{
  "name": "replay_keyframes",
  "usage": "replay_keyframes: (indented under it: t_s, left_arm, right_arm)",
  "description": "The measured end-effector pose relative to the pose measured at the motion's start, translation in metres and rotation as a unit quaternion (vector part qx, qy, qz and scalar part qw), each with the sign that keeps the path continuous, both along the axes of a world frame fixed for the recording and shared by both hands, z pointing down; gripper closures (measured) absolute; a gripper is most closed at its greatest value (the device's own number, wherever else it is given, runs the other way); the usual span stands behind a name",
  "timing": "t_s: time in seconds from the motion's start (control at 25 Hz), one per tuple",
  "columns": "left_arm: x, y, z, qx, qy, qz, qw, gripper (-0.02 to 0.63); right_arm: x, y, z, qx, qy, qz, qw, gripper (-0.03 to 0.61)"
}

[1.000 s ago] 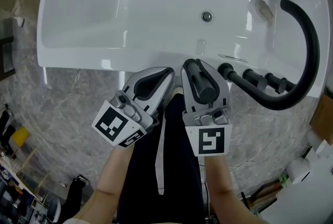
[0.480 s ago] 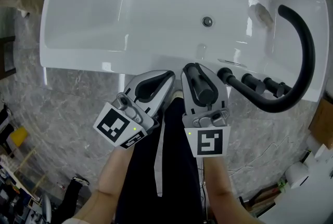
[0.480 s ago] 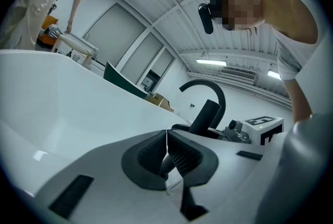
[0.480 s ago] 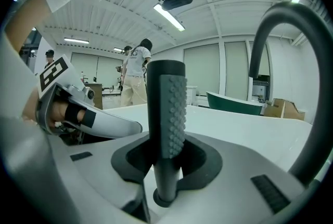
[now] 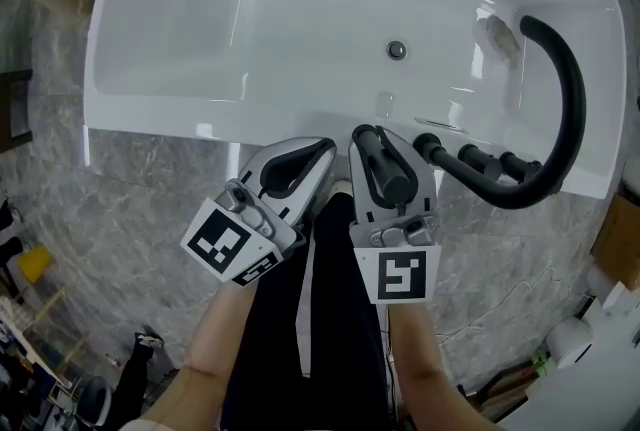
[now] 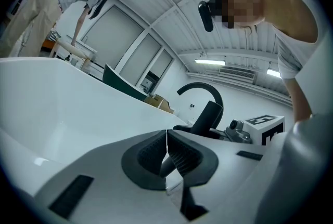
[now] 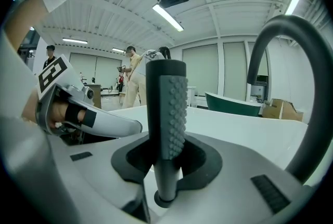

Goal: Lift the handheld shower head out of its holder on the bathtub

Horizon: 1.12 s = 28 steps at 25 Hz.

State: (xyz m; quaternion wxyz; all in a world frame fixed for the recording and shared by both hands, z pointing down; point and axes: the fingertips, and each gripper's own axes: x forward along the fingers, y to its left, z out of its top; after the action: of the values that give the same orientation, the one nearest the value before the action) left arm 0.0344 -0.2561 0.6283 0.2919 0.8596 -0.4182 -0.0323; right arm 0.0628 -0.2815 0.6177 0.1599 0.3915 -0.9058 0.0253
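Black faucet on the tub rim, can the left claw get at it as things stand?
Probably not directly. The right claw, shut on the shower head, sits between the left claw and the faucet, so the left one would likely have to go around it.

bathtub [image 5: 180,29]: white | shower head [image 7: 166,98]: dark grey, studded face | spout [image 5: 568,89]: black | floor [image 5: 150,189]: grey marble

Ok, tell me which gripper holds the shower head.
The right gripper: its jaws clamp the dark shower head upright, while the left gripper is shut on nothing.
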Motion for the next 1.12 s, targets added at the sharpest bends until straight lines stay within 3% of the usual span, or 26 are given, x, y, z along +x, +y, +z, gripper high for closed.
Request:
replay_keyframes:
  t_s: [1.12]
  left_arm:
    - [0.013,0.02,-0.065,0.029,0.0,0.007,0.9996,0.601]
  right_arm:
    - [0.012,0.021,-0.083,0.037,-0.02,0.011,0.999,0.469]
